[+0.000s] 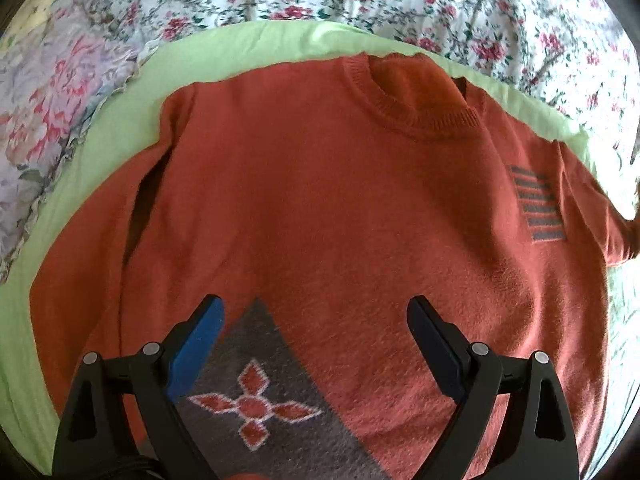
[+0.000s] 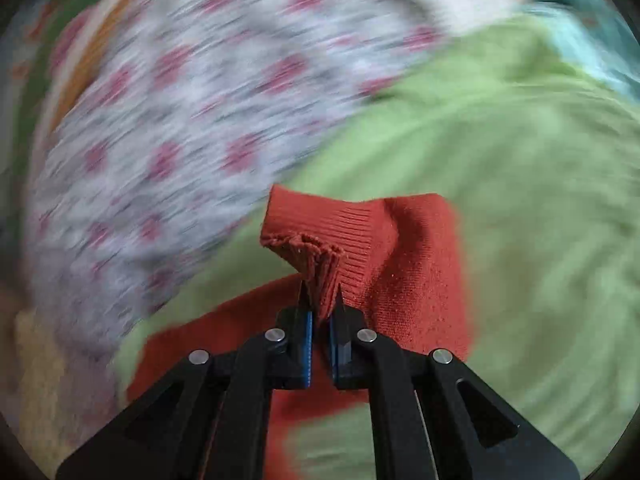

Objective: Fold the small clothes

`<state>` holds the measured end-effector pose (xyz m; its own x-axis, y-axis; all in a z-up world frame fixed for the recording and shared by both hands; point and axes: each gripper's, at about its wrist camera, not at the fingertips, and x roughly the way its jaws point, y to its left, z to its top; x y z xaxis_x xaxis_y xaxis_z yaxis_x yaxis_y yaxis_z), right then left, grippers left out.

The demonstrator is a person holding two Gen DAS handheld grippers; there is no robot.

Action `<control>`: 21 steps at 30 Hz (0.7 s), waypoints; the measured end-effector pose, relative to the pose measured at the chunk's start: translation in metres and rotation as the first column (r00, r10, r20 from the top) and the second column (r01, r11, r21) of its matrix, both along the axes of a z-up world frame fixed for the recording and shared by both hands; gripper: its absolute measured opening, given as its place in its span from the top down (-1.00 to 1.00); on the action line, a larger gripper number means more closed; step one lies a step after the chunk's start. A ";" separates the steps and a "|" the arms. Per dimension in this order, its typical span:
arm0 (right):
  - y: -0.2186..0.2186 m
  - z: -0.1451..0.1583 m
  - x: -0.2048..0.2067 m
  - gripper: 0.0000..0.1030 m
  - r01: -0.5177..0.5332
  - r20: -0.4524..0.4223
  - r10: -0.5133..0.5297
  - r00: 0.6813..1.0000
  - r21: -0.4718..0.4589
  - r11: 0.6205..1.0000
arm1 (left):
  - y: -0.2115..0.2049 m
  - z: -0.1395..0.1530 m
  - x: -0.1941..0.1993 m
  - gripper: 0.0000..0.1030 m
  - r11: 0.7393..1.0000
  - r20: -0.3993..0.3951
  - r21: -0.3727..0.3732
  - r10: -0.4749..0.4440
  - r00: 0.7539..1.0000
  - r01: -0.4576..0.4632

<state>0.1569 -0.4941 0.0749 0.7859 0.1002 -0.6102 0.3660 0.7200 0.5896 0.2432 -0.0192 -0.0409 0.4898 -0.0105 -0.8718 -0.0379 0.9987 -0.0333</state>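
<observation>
The soft, limp knit sweater (image 1: 320, 200) is pinched at its ribbed cuff (image 2: 320, 236) by the closed right claw (image 2: 320, 320), best hold; left claw (image 1: 316, 344) is held open.

Black tongs (image 1: 316, 312), blue pads (image 1: 196, 348), silver screws (image 2: 276, 335).

Soft, even daylight without glare; the left wrist view is fairly sharp, the right wrist view heavily motion-smeared, both bowed at dark corners.
</observation>
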 end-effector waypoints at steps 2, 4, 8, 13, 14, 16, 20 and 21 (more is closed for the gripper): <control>0.053 0.005 0.028 0.86 -0.135 0.031 0.134 0.991 0.040 0.990 | 0.011 0.003 -0.005 -0.81 1.000 0.004 -0.025 0.012 1.000 -0.012; 0.102 0.003 0.047 0.86 -0.242 0.042 0.239 0.970 0.084 0.967 | 0.022 0.005 -0.009 -0.81 0.998 0.007 -0.054 0.026 1.000 -0.025; 0.190 -0.009 0.074 0.86 -0.405 0.049 0.402 0.914 0.138 0.904 | 0.043 0.009 -0.025 -0.81 0.995 0.017 -0.091 0.047 0.999 -0.045; 0.293 -0.030 0.091 0.86 -0.562 0.044 0.567 0.823 0.210 0.800 | 0.055 0.015 -0.038 -0.81 0.991 0.029 -0.129 0.043 0.999 -0.039; 0.308 -0.034 0.094 0.86 -0.584 0.040 0.591 0.806 0.219 0.782 | 0.056 0.016 -0.040 -0.81 0.990 0.033 -0.138 0.040 0.999 -0.035; 0.335 -0.043 0.095 0.86 -0.620 0.019 0.633 0.774 0.224 0.752 | 0.057 0.017 -0.042 -0.81 0.988 0.035 -0.149 0.033 0.999 -0.028; 0.358 -0.065 0.105 0.78 -0.641 -0.030 0.669 0.743 0.258 0.723 | 0.053 0.015 -0.034 -0.82 0.985 0.030 -0.173 0.015 0.999 -0.010; 0.359 -0.071 0.107 0.73 -0.634 -0.056 0.668 0.742 0.267 0.726 | 0.053 0.013 -0.031 -0.82 0.983 0.024 -0.183 0.013 1.000 -0.008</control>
<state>0.2643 -0.1346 0.0043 0.3857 0.6971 -0.6043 -0.0553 0.6713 0.7391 0.2124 0.0337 -0.0282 0.5121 -0.1634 -0.8432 -0.0452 0.9753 -0.2164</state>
